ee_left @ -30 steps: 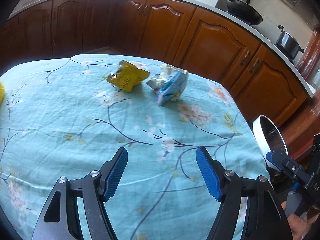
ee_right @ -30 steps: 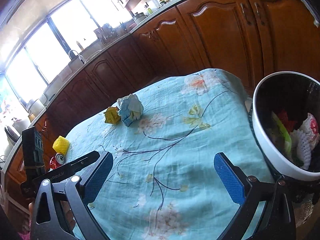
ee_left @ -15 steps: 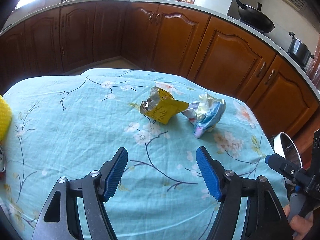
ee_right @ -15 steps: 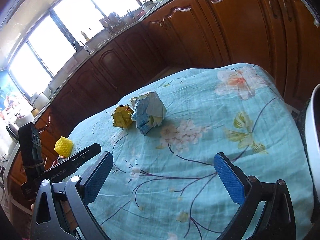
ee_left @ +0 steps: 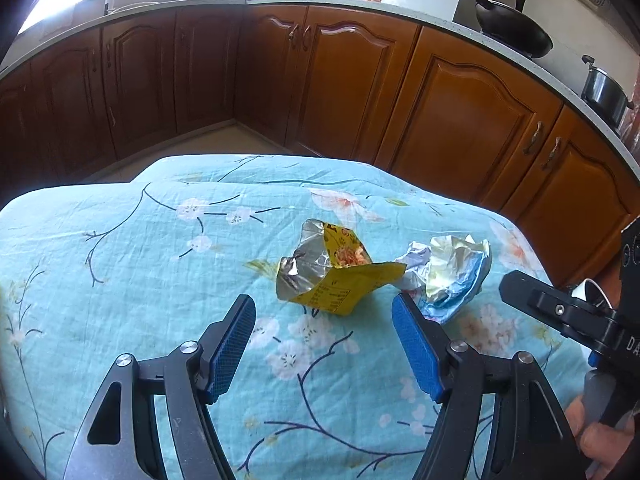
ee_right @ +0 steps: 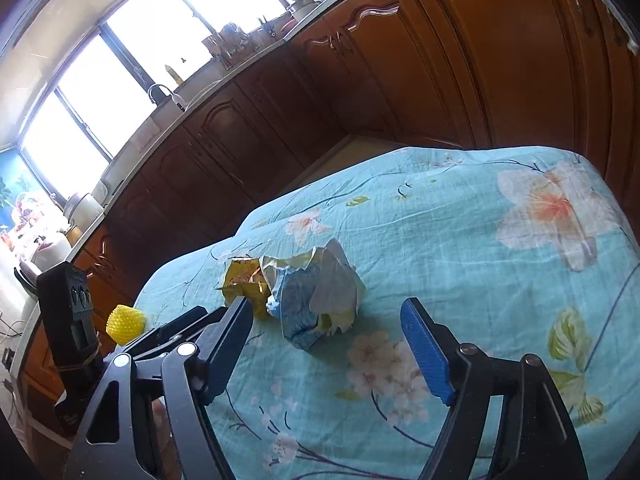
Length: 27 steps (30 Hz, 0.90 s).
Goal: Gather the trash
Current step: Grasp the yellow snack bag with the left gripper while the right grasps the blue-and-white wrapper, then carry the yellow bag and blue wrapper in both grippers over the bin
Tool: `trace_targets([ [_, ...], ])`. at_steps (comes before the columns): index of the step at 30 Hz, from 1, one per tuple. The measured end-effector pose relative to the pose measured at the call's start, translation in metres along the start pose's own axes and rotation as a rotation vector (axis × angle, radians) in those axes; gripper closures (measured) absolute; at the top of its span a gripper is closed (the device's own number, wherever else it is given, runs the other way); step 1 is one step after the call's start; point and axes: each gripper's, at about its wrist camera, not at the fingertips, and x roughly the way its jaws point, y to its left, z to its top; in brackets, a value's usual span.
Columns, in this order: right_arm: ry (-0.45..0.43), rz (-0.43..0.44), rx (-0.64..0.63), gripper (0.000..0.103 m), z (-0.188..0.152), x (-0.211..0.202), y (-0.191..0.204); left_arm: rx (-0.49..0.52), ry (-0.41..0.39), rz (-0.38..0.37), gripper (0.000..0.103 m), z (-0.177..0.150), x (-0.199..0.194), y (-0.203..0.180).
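A crumpled yellow foil snack wrapper (ee_left: 332,276) lies on the teal floral tablecloth (ee_left: 120,280), just ahead of my open, empty left gripper (ee_left: 324,316). Beside it on the right lies a crumpled blue and white wrapper (ee_left: 452,276). In the right wrist view the blue and white wrapper (ee_right: 316,296) sits just ahead of my open, empty right gripper (ee_right: 326,320), with the yellow wrapper (ee_right: 244,284) behind it on the left. The right gripper's body shows at the right edge of the left wrist view (ee_left: 560,316).
A yellow bumpy ball (ee_right: 124,322) sits at the table's left edge. Brown wooden cabinets (ee_left: 340,92) ring the table beyond a strip of floor. A wok (ee_left: 512,32) and a pot (ee_left: 604,92) stand on the counter. The left gripper's body (ee_right: 72,320) is close on the left.
Both grippers have moved forward across the table to the two wrappers. The white trash bin has left the right wrist view. Both grippers stay open.
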Motion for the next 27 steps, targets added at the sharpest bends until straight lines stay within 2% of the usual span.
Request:
trace_targets([
  [2,0.006,0.006,0.002,0.029,0.005,0.007,-0.001,0.011,0.0,-0.003,0.034,0.001,0.006,-0.002],
  [4,0.018,0.013,0.006,0.04,0.008,0.015,-0.001,0.02,0.003,-0.006,0.035,0.002,0.012,-0.004],
  [5,0.028,0.017,0.011,0.051,0.009,0.019,-0.003,0.022,0.006,-0.01,0.037,0.003,0.016,-0.005],
  [6,0.037,0.018,0.014,0.063,0.009,0.022,-0.004,0.024,0.012,-0.017,0.045,0.003,0.019,-0.006],
  [8,0.037,0.021,0.015,0.068,0.007,0.023,-0.004,0.025,0.031,-0.032,0.064,0.004,0.025,-0.006],
  [9,0.03,0.02,0.008,0.076,0.006,0.02,-0.003,0.026,0.042,-0.04,0.076,0.004,0.029,-0.006],
  [10,0.027,0.018,-0.001,0.078,0.006,0.018,-0.002,0.028,0.042,-0.043,0.077,0.004,0.03,-0.007],
  [12,0.02,0.019,-0.011,0.081,0.003,0.01,-0.001,0.037,0.03,-0.036,0.078,0.003,0.029,-0.009],
  [19,-0.01,0.012,-0.005,0.083,-0.013,-0.026,-0.012,0.03,0.019,-0.057,0.079,-0.01,0.01,-0.024],
  [27,-0.051,-0.006,0.048,0.083,-0.034,-0.082,-0.04,0.043,0.044,-0.101,0.079,-0.039,-0.018,-0.063],
])
